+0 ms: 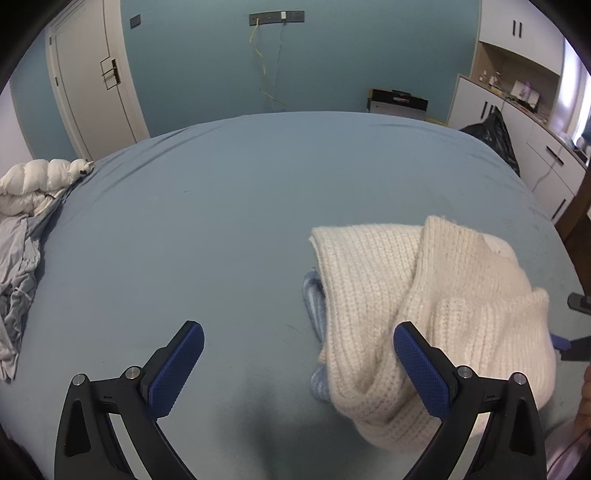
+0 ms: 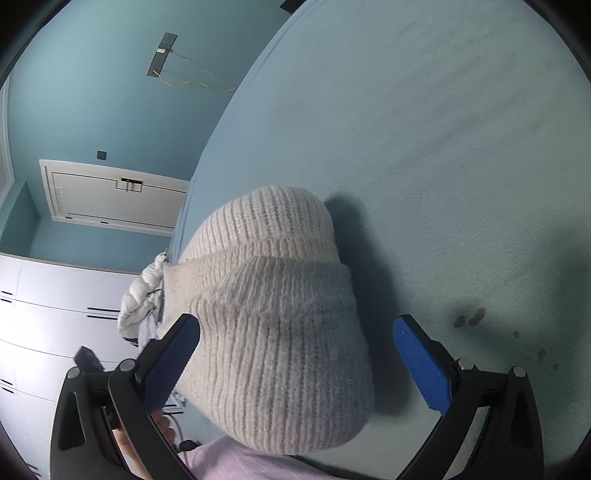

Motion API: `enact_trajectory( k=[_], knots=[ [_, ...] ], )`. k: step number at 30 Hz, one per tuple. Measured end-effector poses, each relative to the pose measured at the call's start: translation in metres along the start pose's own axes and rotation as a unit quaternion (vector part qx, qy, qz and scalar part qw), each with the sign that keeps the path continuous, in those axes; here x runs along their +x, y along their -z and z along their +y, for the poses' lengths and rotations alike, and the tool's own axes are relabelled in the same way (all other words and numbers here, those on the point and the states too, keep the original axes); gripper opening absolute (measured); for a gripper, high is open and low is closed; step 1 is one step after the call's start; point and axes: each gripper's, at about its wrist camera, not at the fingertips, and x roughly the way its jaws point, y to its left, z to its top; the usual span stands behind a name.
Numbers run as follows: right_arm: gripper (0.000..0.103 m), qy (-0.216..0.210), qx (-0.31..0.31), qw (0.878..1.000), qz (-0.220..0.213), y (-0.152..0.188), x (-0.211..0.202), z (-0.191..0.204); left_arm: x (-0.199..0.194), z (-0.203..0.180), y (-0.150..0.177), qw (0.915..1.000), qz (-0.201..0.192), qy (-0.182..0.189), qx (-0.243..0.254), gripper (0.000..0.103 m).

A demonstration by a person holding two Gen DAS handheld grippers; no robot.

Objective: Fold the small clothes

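Cream sweater [image 1: 436, 306] lies bunched on the bed [image 1: 221, 221], seemingly between spread right tongs [image 2: 295, 369]; left tongs [image 1: 299, 369] spread

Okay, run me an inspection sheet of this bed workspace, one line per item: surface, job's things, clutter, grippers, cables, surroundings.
Surface: blue bedsheet, lightly wrinkled; small dark stains in the right wrist view.
Job's things: cream ribbed knit garment, partly folded, lying over a light blue knit piece.
Clutter: white puffer jacket and crumpled grey cloth at the left edge.
Grippers: left gripper open, empty; right gripper open, straddling the garment.
Cables: yellow cable hanging from the wall socket strip.
Surroundings: white door, white cabinets, black bag.
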Motion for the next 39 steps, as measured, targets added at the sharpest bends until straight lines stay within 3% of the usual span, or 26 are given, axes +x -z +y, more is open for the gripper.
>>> enact_trajectory(
  k=[11,16,22,28,32,36,39],
  knots=[
    [0.102,-0.071,0.053,0.994,0.071,0.009,0.030,-0.012,-0.004,0.008,-0.001,0.9994,0.006,0.027,-0.020,0.103],
    [0.102,-0.045,0.039,0.994,0.091,0.016,0.043,-0.010,-0.007,0.010,-0.002,0.9990,0.003,0.037,-0.024,0.103],
    [0.102,-0.053,0.066,0.991,0.101,0.016,0.054,-0.018,-0.007,0.010,-0.003,0.9980,0.005,0.054,-0.031,0.103],
    [0.103,-0.073,0.074,0.990,0.093,0.018,0.059,-0.028,-0.011,-0.001,-0.002,0.9908,0.005,0.132,-0.028,0.103],
    [0.103,-0.081,0.077,0.989,0.094,0.018,0.058,-0.032,0.015,-0.018,0.003,0.9908,0.040,0.129,0.008,0.103],
    [0.103,-0.081,0.075,0.989,0.095,0.020,0.056,-0.035,0.057,-0.016,0.014,0.9810,0.082,0.175,-0.016,0.103],
    [0.103,-0.085,0.074,0.989,0.095,0.016,0.064,-0.033,0.081,-0.004,0.014,0.9628,0.113,0.235,-0.071,0.103]
  ],
)
